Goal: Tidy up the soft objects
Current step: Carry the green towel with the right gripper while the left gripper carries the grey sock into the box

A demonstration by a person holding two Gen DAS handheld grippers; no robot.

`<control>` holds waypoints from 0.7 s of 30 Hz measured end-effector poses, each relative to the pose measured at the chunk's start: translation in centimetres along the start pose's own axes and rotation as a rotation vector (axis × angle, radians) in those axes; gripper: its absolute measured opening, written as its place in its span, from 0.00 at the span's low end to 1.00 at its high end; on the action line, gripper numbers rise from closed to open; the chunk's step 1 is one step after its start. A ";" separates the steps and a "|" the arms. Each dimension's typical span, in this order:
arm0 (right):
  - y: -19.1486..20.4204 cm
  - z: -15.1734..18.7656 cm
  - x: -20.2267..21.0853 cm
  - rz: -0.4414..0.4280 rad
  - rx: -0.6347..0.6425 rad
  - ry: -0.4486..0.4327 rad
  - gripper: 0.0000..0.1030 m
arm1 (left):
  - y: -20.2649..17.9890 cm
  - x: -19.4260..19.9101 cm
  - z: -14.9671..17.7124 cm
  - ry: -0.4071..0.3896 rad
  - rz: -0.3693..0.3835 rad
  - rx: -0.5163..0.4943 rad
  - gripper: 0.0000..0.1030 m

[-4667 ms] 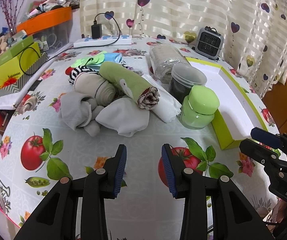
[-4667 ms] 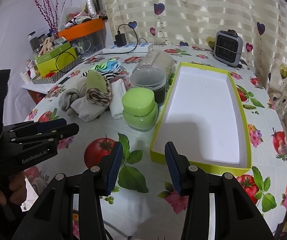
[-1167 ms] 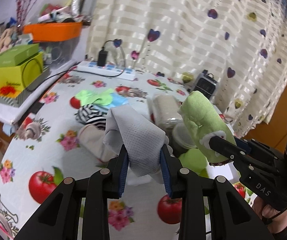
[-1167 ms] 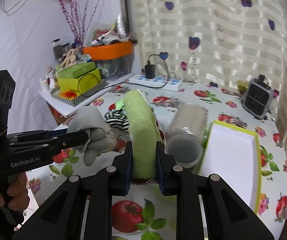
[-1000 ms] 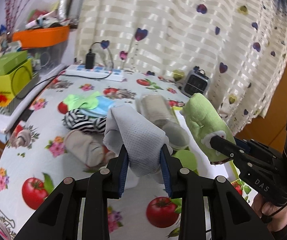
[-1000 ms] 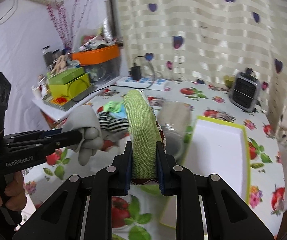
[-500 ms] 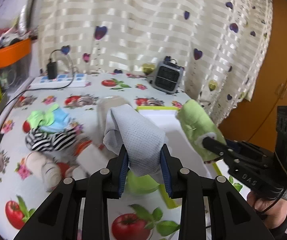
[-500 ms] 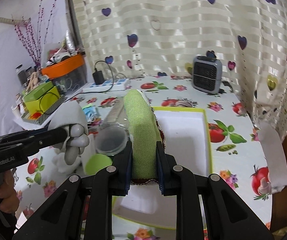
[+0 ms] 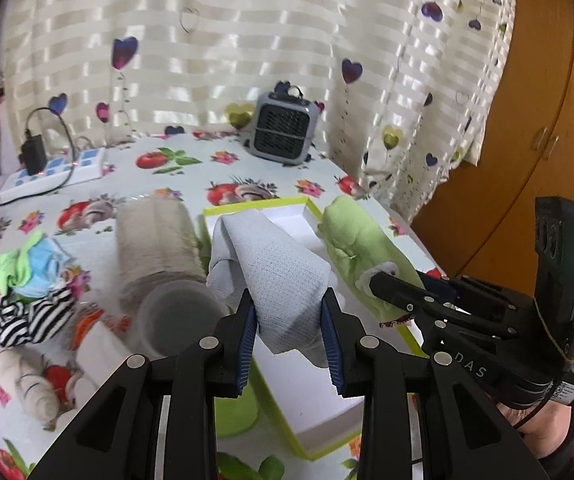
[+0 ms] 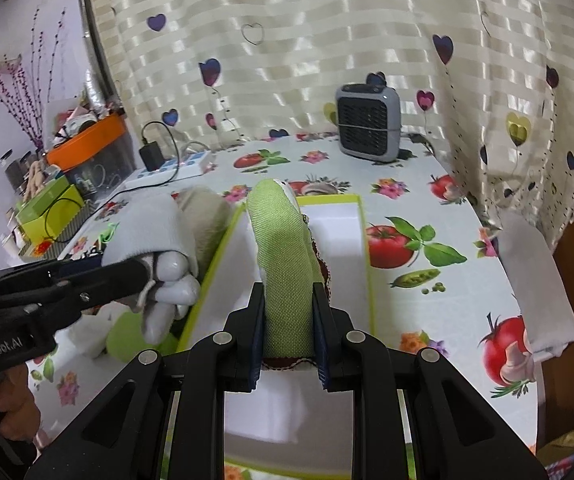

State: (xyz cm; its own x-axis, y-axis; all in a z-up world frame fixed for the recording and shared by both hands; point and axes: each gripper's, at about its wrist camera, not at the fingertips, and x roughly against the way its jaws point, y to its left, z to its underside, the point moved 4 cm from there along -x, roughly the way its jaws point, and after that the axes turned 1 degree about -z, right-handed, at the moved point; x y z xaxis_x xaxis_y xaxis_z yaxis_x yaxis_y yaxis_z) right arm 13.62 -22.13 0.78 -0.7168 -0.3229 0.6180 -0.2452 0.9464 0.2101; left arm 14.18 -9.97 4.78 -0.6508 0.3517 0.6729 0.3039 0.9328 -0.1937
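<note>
My left gripper (image 9: 289, 336) is shut on a grey sock bundle (image 9: 271, 272) and holds it in the air over the left side of the white box with a lime rim (image 9: 307, 396). My right gripper (image 10: 289, 336) is shut on a green rolled cloth (image 10: 283, 240) and holds it above the same box (image 10: 351, 204). In the right wrist view the grey sock bundle (image 10: 155, 236) hangs at the left beside the box. In the left wrist view the green rolled cloth (image 9: 361, 248) is at the right.
On the tomato-print tablecloth (image 10: 427, 280) lie a striped sock (image 9: 27, 320), green and blue cloths (image 9: 27, 264), a beige roll (image 9: 155, 236), a clear jar (image 9: 179, 316) and a beige sock (image 9: 27, 384). A grey fan heater (image 10: 369, 122) stands at the back. A power strip (image 9: 51, 172) lies at the back left.
Both grippers have carried their cloths further right and forward, from beside the pile to over the white box. Their grips have not changed.
</note>
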 end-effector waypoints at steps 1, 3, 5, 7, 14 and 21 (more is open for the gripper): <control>-0.3 0.0 -0.3 0.002 -0.004 0.005 0.21 | -0.1 -0.6 0.0 0.011 0.005 -0.005 0.29; -0.7 -0.1 -1.0 0.007 -0.010 0.015 0.21 | -0.3 -1.7 -0.1 0.030 0.009 -0.011 0.29; -1.0 -0.2 -1.7 0.012 -0.014 0.025 0.21 | -0.5 -2.6 -0.2 0.047 0.020 -0.017 0.29; -1.3 -0.4 -2.6 0.016 -0.016 0.037 0.21 | -0.6 -3.8 -0.3 0.069 0.016 -0.022 0.29; -1.7 -1.0 -5.3 0.024 -0.017 0.079 0.24 | -0.1 -7.2 -0.7 0.128 0.006 -0.017 0.30; -1.6 -0.6 -5.6 0.027 -0.002 0.081 0.38 | 0.3 -7.9 -1.0 0.138 0.014 -0.005 0.32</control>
State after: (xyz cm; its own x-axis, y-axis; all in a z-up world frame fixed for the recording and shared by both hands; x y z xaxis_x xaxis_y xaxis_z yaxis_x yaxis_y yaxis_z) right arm 18.44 -21.87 -2.53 -0.6677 -0.2958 0.6831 -0.2252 0.9549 0.1934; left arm 20.09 -12.59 0.09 -0.5443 0.3503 0.7623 0.3162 0.9273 -0.2004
